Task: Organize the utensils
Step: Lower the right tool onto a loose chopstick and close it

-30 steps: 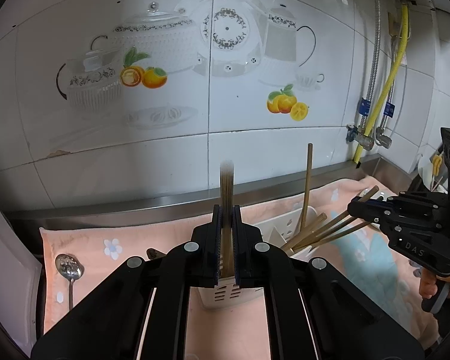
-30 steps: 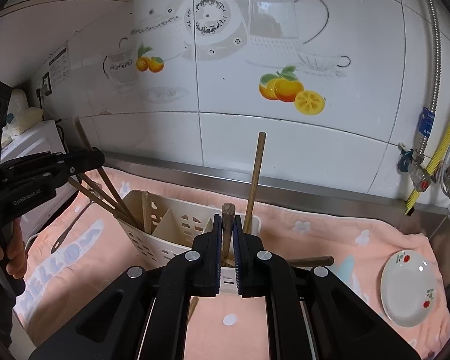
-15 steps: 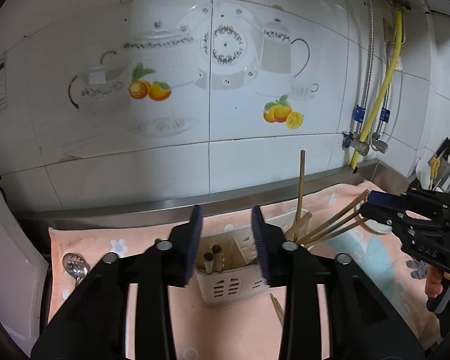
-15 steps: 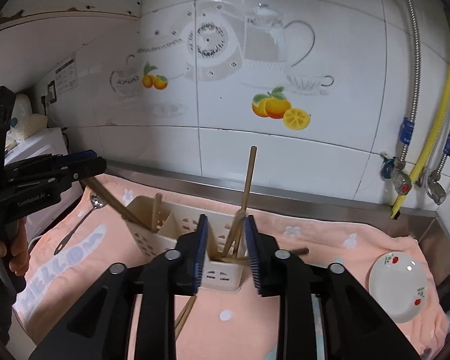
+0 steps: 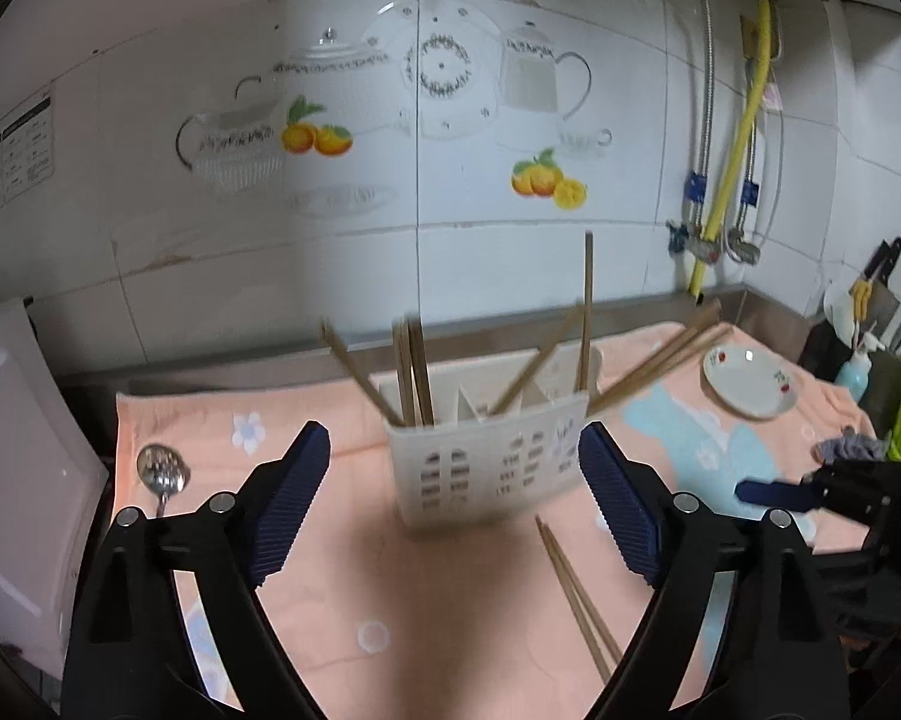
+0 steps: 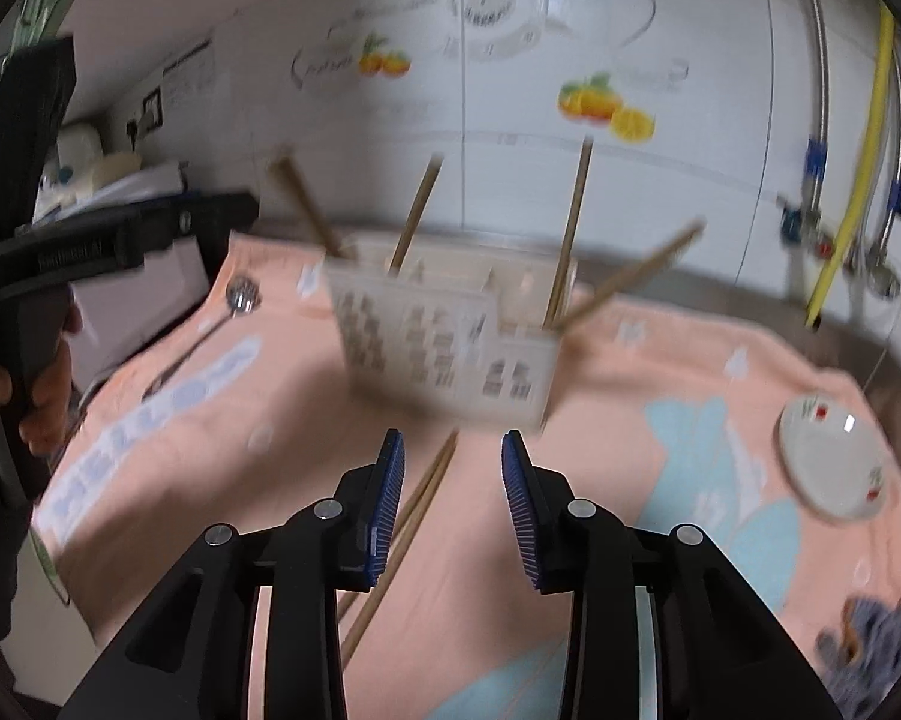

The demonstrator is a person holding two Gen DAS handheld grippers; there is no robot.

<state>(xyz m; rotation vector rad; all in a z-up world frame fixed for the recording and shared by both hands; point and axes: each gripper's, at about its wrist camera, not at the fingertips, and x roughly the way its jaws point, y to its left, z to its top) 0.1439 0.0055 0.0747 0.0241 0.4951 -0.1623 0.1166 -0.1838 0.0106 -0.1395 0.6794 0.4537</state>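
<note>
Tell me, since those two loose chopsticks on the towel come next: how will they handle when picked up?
The loose chopsticks look thin, straight and stiff, so probably light. Lying flat on the soft towel, they may roll or slip apart when pinched. Their length could make them pivot if gripped near one end.

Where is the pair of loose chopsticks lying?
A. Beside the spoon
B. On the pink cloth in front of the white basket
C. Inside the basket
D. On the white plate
B: the loose chopsticks lie flat on the pink cloth just in front of the white basket.

chopsticks (image 5: 411,372) in caddy (image 5: 492,456), apparently spoon (image 5: 161,474) left
</note>
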